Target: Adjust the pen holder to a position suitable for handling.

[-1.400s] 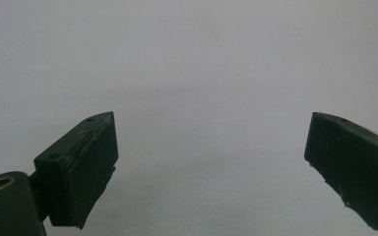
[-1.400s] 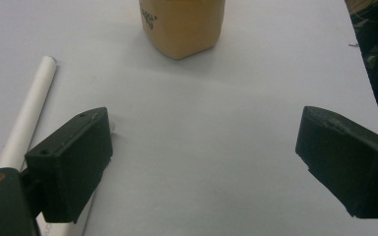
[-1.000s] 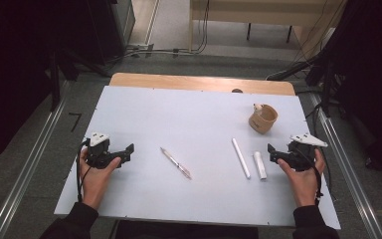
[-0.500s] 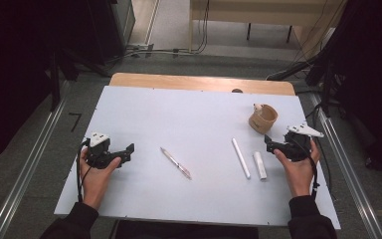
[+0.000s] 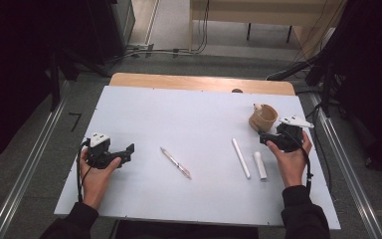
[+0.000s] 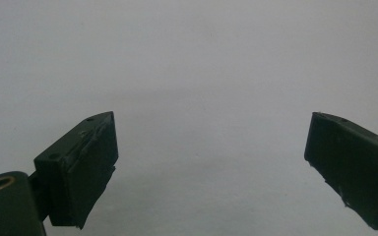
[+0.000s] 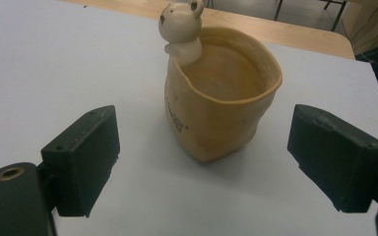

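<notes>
A: What is the right gripper (image 5: 267,137) about to take?

B: The tan cup (image 7: 221,101) — a crumpled-bag shape with a little bear figure (image 7: 179,27) perched on its rim. It stands upright near the far right corner of the table (image 5: 179,114), straight ahead of the jaws, which are spread wide with nothing between them.

A: How do you reckon it handles?

B: It looks like glazed ceramic or hard resin, so I'd judge it stiff, fairly light, a bit slick, and breakable if dropped. The bear looks like the weak point; I wouldn't pinch there.

A: Where, then?

B: Across the body, low to middle, one pad on each side wall. The wall is wavy, so a flatter patch would seat better. The jaws seem wide enough to straddle it as they stand.

A: And the left gripper (image 5: 128,149)?

B: Also spread wide and empty, resting near the left edge of the table over bare surface.

A: Count the things for me.

B: One cup, one bear on it. One pen (image 5: 175,163) lying near the middle. Two white sticks to the right of it — a long white stick (image 5: 240,158) and a short white stick (image 5: 260,165) just beside it, both nearer the person than the cup. Two grippers, two hands.
</notes>
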Available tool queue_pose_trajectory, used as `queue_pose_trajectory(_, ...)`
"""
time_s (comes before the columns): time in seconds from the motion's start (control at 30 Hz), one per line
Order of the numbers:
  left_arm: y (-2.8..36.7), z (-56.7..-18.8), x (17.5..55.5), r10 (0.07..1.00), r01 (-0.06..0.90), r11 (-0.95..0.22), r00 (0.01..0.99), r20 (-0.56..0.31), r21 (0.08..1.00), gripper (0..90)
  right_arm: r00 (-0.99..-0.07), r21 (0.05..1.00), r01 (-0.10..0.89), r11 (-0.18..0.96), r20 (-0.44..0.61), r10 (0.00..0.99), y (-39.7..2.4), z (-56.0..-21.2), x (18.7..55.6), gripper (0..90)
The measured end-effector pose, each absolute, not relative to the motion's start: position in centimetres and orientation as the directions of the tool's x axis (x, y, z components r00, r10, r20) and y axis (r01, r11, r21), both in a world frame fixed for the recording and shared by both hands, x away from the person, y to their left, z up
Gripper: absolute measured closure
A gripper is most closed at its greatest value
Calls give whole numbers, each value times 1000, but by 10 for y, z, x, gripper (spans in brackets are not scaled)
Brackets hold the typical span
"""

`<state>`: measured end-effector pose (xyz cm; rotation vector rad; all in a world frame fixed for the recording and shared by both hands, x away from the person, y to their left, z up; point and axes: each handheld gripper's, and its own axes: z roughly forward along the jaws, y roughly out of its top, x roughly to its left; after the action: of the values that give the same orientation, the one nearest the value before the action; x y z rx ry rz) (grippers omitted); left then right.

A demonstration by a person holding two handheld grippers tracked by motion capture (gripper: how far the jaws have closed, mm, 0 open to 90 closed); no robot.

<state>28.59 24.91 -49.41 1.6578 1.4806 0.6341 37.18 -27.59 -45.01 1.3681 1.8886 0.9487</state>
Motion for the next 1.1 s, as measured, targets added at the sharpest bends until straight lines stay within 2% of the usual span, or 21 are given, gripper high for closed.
queue_pose_trajectory(0.43, 250, -495, 286, 971, 570, 14, 187, -147, 822, 72, -282, 841, 498, 212, -74, 957, -268, -449, 386, 137)
queue_pose_trajectory(0.87, 249, -496, 286, 970, 572, 11, 194, -149, 820, 72, -283, 845, 487, 221, -87, 955, -258, -450, 403, 217)
queue_pose_trajectory(1.1, 250, -496, 286, 969, 574, 13, 195, -152, 819, 72, -282, 847, 480, 229, -98, 954, -250, -456, 415, 306)
